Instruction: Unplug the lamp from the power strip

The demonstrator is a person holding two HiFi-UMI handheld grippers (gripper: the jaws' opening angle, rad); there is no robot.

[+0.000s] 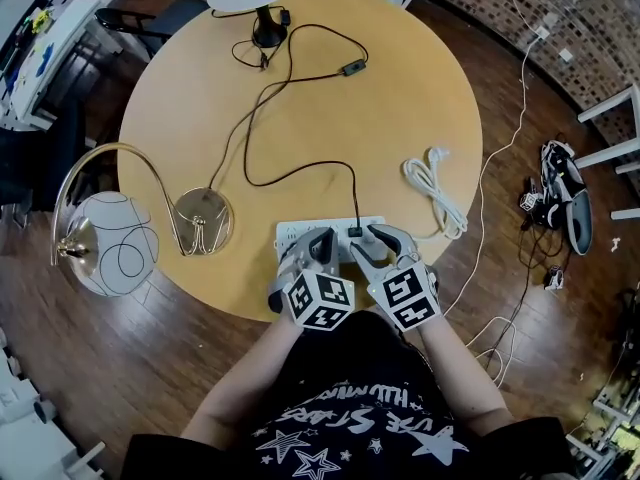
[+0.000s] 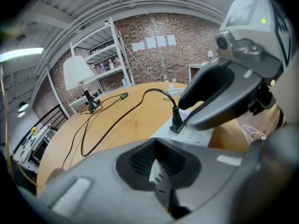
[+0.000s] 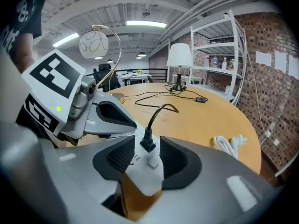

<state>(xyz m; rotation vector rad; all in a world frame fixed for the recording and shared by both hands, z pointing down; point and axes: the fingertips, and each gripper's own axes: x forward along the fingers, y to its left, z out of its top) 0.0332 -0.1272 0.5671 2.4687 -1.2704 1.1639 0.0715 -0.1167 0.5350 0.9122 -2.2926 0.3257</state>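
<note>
A white power strip (image 1: 300, 232) lies at the near edge of the round wooden table (image 1: 300, 118). A black plug (image 1: 354, 232) stands in it; its black cord (image 1: 262, 108) runs back to a white-shaded lamp (image 1: 262, 8) at the far edge. My right gripper (image 1: 378, 244) is open, its pads on either side of the plug (image 3: 147, 139) without touching it. My left gripper (image 1: 318, 248) sits just left of the plug, and in its own view a narrow white piece of the strip (image 2: 159, 171) shows between nearly closed pads.
A gold arc lamp with a glass globe (image 1: 115, 243) hangs over the left edge, its round base (image 1: 203, 220) on the table. A coiled white cable (image 1: 435, 190) lies to the right. Shoes (image 1: 565, 193) and loose cables are on the floor at the right.
</note>
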